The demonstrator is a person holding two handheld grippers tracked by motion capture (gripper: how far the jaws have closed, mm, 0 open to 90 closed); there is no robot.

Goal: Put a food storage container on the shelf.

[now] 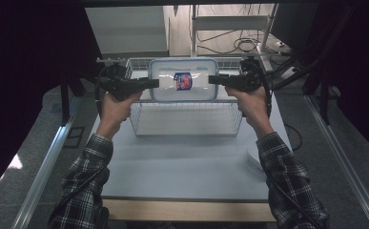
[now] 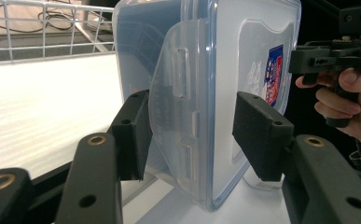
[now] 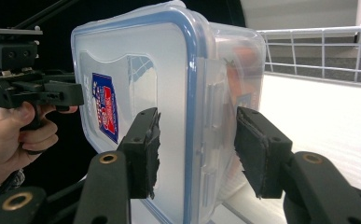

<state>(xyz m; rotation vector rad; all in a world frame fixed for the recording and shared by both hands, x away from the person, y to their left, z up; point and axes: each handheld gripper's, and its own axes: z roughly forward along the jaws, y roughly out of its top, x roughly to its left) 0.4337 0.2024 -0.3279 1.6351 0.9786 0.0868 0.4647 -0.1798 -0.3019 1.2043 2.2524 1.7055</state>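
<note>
Clear plastic, blue-rimmed rectangular lidded container (image 1: 183, 79) hangs over the white wire basket (image 1: 186, 119) in the high view, your left gripper (image 1: 154, 83) and right gripper (image 1: 212, 79) clamping its short ends; bare white table (image 1: 182, 162) lies nearer you. Your left gripper view has the jaws half closed, gripping the container's (image 2: 206, 93) latch edge. Your right gripper view shows the same grip across its (image 3: 169, 93) rim.
</note>
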